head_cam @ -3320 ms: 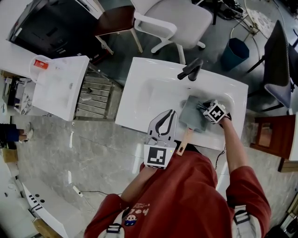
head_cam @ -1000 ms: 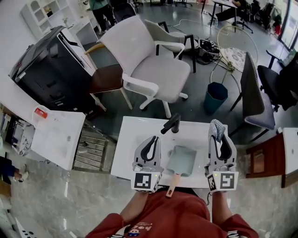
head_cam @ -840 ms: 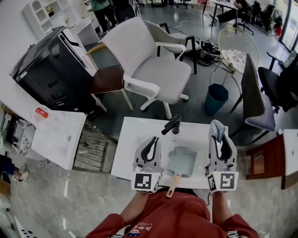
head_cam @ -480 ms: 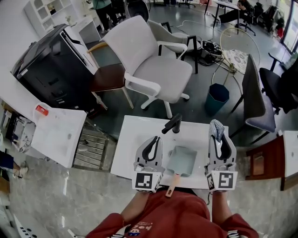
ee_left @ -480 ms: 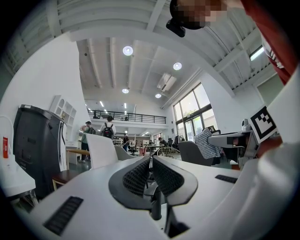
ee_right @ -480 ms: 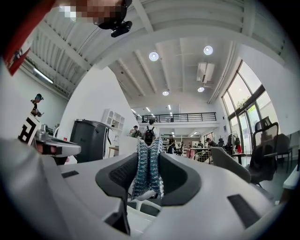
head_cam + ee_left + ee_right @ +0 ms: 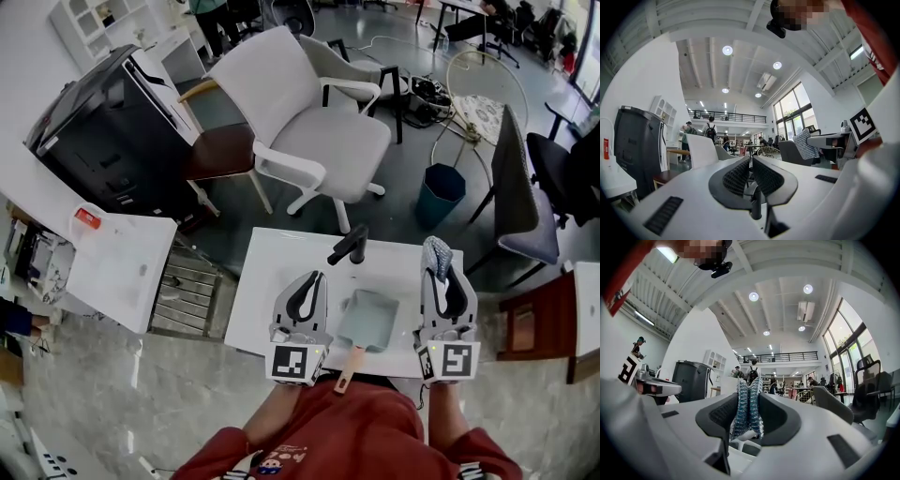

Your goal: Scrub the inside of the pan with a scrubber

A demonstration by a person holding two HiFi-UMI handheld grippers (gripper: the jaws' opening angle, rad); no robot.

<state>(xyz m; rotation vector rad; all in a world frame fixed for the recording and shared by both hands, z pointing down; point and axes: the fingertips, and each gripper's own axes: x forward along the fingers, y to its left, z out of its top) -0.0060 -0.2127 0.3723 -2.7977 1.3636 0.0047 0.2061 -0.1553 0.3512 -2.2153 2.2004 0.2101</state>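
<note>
A grey-green rectangular pan (image 7: 367, 317) with a wooden handle (image 7: 348, 362) lies in the white sink (image 7: 272, 272), below the black faucet (image 7: 348, 246). My left gripper (image 7: 315, 280) hovers just left of the pan; its jaws are shut with nothing between them (image 7: 750, 165). My right gripper (image 7: 441, 266) is held up to the right of the pan, shut on a blue-grey mesh scrubber (image 7: 434, 249). In the right gripper view the scrubber (image 7: 746, 408) is pinched upright between the pads. Both grippers point away from the pan, toward the room.
Behind the sink stand a white office chair (image 7: 309, 122), a teal bin (image 7: 439, 195) and a grey chair (image 7: 511, 187). A black cabinet (image 7: 103, 131) and a white side table (image 7: 117, 267) are at the left. A wooden stool (image 7: 534, 328) is at the right.
About three seconds ago the right gripper was down at the pan with the scrubber; now both grippers are raised beside the pan. Over the last second they hardly moved.
</note>
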